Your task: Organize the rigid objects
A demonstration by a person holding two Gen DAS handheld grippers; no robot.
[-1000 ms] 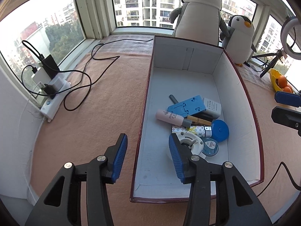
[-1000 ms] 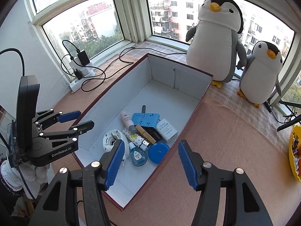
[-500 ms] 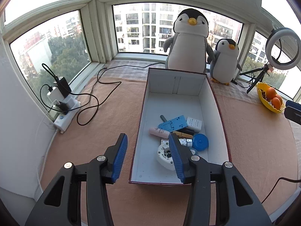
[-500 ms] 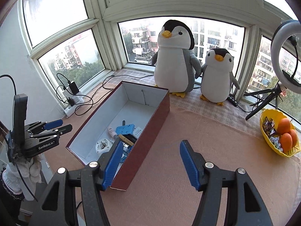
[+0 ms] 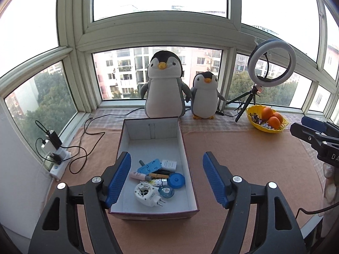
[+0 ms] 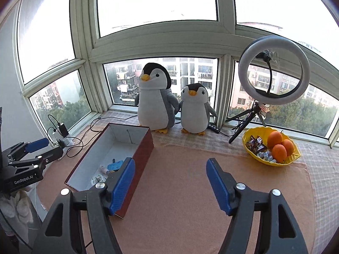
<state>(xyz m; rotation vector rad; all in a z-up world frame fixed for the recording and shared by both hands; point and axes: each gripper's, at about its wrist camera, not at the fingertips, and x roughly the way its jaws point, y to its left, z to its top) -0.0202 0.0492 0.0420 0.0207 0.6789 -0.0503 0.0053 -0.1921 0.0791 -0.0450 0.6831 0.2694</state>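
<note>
left tool [image 5: 166, 178] opening, empty | right tool [image 6: 170, 183] opening, empty | box [image 5: 184, 146] at surface's left edge, long axis toward window | white plug [image 5: 146, 194] visible whole in left view only

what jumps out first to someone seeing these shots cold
Two plush penguins, the large penguin and the small penguin, stand side by side against the window. In front of them on the peach mat sits an open box with small items piled at its near end, among them a white plug adapter and a blue round case. To the right are a ring light and a yellow fruit bowl.
</note>
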